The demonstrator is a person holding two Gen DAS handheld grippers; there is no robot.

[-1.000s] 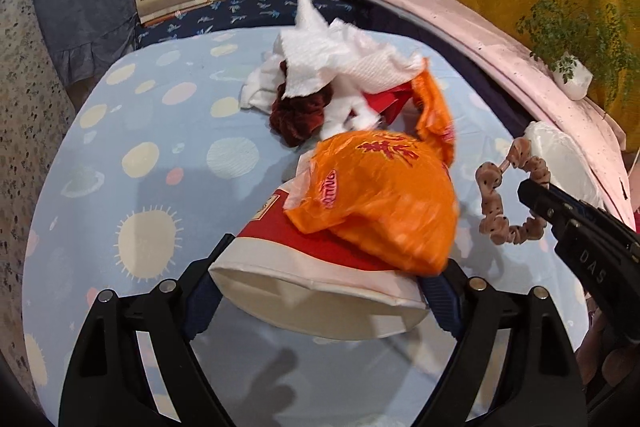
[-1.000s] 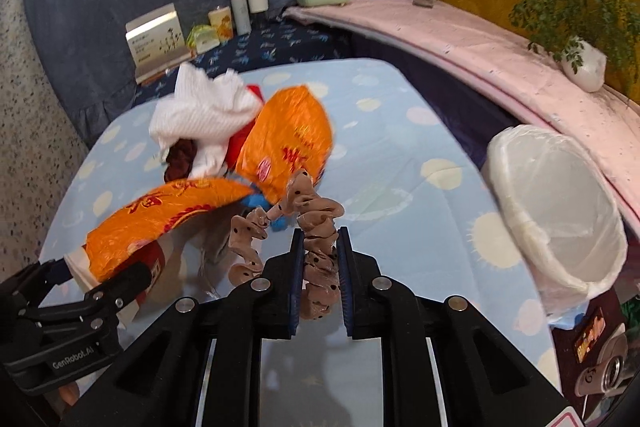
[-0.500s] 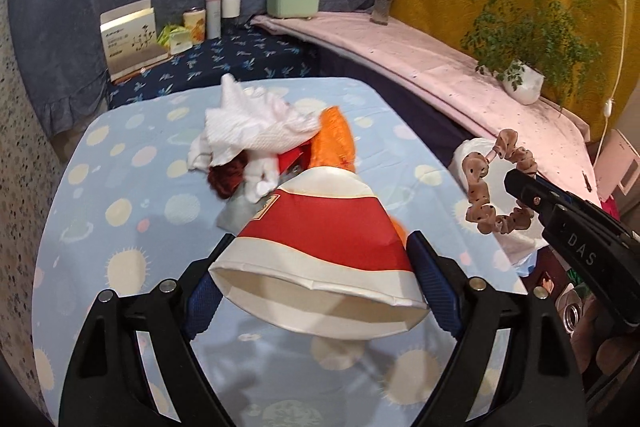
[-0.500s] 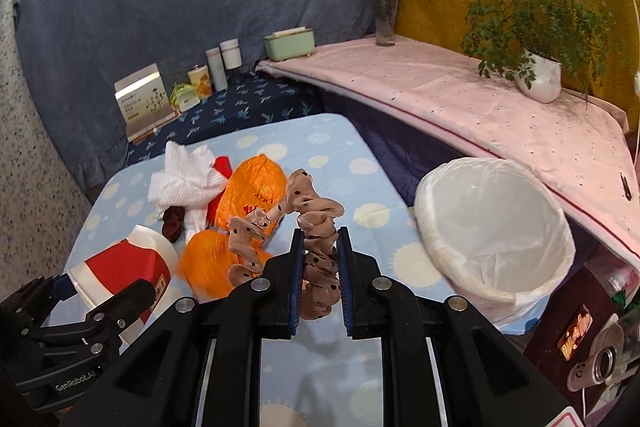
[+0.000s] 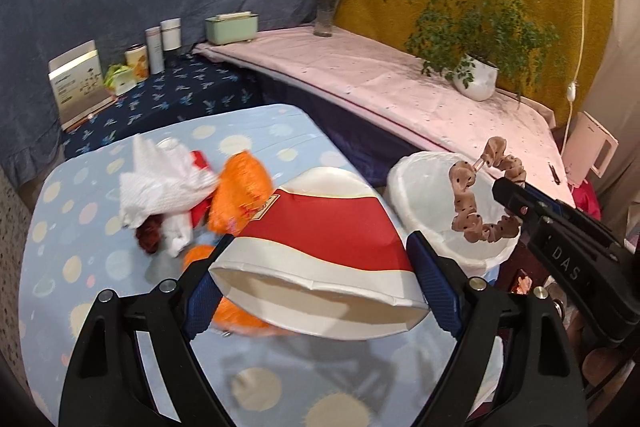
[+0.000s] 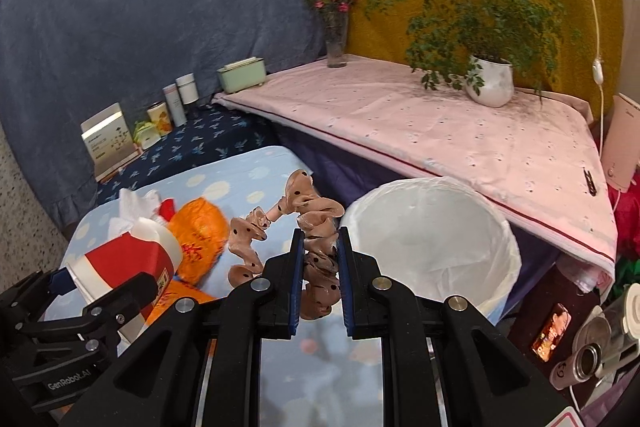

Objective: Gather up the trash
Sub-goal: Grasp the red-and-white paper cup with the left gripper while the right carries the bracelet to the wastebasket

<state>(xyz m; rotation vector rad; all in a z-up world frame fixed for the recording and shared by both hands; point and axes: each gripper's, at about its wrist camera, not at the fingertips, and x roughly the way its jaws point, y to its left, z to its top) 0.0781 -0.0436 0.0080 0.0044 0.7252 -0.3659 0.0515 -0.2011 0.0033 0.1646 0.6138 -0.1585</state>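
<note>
Left gripper [image 5: 316,291] jaws w/ squashed paper cup [image 5: 320,239], right gripper [image 6: 319,267] jaws pinching scrunchie [image 6: 316,247]: either may miss lined bin [image 6: 432,239] if released early.

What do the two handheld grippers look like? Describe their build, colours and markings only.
Both are matte black plastic with two long angled fingers, silver screw heads at the joints and ribbed blue pads on the inner faces. The left gripper shows "GenRobot.AI" lettering on its side in the right wrist view; the right gripper shows "DAS" in the left wrist view. No cables or sleeves show.
</note>
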